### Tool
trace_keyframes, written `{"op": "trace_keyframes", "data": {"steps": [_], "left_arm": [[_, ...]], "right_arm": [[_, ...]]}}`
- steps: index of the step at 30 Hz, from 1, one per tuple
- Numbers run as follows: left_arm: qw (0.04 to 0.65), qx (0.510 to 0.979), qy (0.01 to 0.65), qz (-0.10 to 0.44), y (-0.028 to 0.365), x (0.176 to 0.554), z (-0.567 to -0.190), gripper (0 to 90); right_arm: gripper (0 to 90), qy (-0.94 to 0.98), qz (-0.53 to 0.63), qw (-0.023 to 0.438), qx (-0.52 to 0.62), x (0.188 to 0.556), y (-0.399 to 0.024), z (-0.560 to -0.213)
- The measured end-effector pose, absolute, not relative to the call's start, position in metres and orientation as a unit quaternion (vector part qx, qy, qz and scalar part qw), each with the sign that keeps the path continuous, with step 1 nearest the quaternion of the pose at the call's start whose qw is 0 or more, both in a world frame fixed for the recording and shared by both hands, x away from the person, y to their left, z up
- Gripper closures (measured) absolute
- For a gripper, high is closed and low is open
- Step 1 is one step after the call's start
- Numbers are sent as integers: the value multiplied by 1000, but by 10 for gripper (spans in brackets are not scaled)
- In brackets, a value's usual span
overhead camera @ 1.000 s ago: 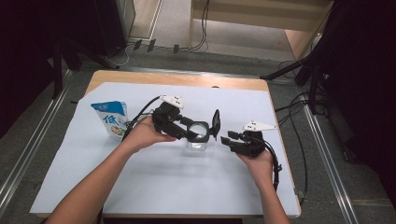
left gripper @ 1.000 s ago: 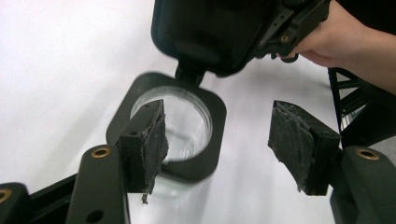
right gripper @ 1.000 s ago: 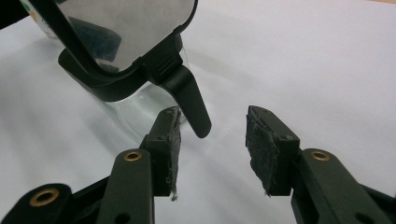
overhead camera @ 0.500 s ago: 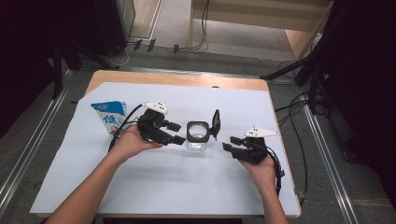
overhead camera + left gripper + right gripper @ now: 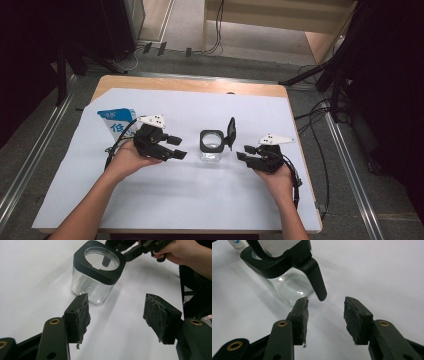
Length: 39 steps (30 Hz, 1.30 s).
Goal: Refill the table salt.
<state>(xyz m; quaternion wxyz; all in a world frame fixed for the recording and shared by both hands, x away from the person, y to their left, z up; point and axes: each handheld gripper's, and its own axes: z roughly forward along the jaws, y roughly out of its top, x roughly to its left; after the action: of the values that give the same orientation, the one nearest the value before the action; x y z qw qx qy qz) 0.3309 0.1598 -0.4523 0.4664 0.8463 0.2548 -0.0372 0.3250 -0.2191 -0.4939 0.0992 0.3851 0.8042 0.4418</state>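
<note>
Here a clear jar with a black square collar stands upright at the middle of the white-covered desk, its hinged lid flipped up on the side toward the right gripper. That gripper sits just beside the jar, its fingers parted to a moderate gap and holding nothing, aimed at the lid's latch tab, which hangs just beyond them; probably placed so to work the lid. On the jar's other side the left gripper rests near it, fingers spread wide and empty, apart from the glass, perhaps ready to steady it. A blue-and-white carton stands well beyond the left gripper, away from the jar.
</note>
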Motion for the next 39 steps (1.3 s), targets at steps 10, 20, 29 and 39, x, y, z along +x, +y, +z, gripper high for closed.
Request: {"op": "trace_keyframes", "data": {"steps": [10, 20, 29, 39], "left_arm": [[454, 846, 277, -20, 186, 321, -455, 376], [466, 829, 310, -5, 222, 312, -449, 374], [463, 817, 344, 19, 250, 306, -449, 377], [467, 799, 377, 34, 280, 301, -451, 392]], "right_arm": [[551, 803, 444, 101, 384, 330, -220, -494], [498, 800, 447, 101, 386, 336, -218, -492], [484, 800, 449, 98, 387, 345, -217, -491], [492, 799, 449, 91, 389, 353, -213, -493]]}}
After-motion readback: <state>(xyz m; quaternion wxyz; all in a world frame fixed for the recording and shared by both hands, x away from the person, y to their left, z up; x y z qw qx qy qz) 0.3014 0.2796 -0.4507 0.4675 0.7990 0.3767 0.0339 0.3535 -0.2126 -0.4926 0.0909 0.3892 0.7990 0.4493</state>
